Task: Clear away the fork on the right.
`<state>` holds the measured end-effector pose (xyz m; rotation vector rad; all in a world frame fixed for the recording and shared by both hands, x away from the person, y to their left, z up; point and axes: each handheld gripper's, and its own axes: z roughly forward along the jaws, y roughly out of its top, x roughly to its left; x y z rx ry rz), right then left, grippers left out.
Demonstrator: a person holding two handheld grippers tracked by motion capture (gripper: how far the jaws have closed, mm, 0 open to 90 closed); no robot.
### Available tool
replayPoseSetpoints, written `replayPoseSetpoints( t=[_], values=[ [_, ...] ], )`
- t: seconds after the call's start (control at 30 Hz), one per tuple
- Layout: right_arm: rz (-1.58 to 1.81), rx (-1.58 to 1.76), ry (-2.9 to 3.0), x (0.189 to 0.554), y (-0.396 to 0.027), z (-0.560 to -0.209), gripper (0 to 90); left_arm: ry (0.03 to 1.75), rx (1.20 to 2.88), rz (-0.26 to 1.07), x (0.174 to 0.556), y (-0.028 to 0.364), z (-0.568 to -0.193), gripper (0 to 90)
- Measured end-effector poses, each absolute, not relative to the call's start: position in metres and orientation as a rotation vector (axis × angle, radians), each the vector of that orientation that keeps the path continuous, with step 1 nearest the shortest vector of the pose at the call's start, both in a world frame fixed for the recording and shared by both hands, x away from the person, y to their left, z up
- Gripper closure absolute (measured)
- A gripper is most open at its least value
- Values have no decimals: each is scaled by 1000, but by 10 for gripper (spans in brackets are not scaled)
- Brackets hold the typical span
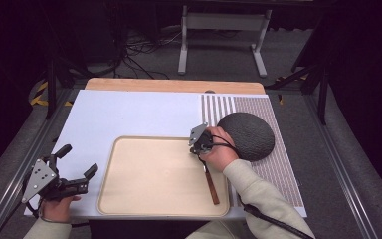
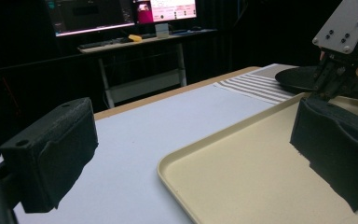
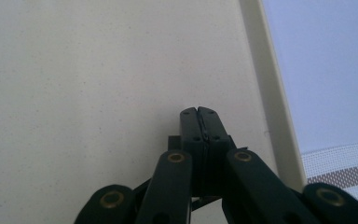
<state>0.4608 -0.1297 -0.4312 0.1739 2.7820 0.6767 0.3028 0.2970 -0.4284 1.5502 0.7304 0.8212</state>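
My right gripper hangs over the far right part of a beige tray, held in a hand. In the right gripper view its jaws are pressed together with nothing seen between them, pointing down at the tray near its right rim. A utensil with a brown wooden handle lies on the tray just below that hand. My left gripper rests at the table's front left corner, jaws wide apart and empty, facing across the tray toward the right gripper.
A dark grey textured dome sits on a brown-striped mat to the right of the tray. A white board covers the wooden tabletop. Metal rails run along both sides. A desk with monitors stands beyond the table.
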Motion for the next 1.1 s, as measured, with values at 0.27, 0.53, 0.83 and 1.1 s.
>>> replayPoseSetpoints(
  t=[0.27, 0.53, 0.83, 1.1],
  values=[
    [678, 226, 2772, 464, -138, -432, 897, 731, 1553, 821, 303, 297, -429, 11],
    [666, 270, 2752, 467, -147, -431, 897, 732, 1550, 820, 303, 297, -429, 11],
    [642, 310, 2744, 469, -156, -431, 897, 731, 1553, 823, 303, 297, -429, 11],
    [653, 354, 2729, 469, -161, -432, 896, 729, 1556, 819, 304, 296, -429, 11]
  ],
)
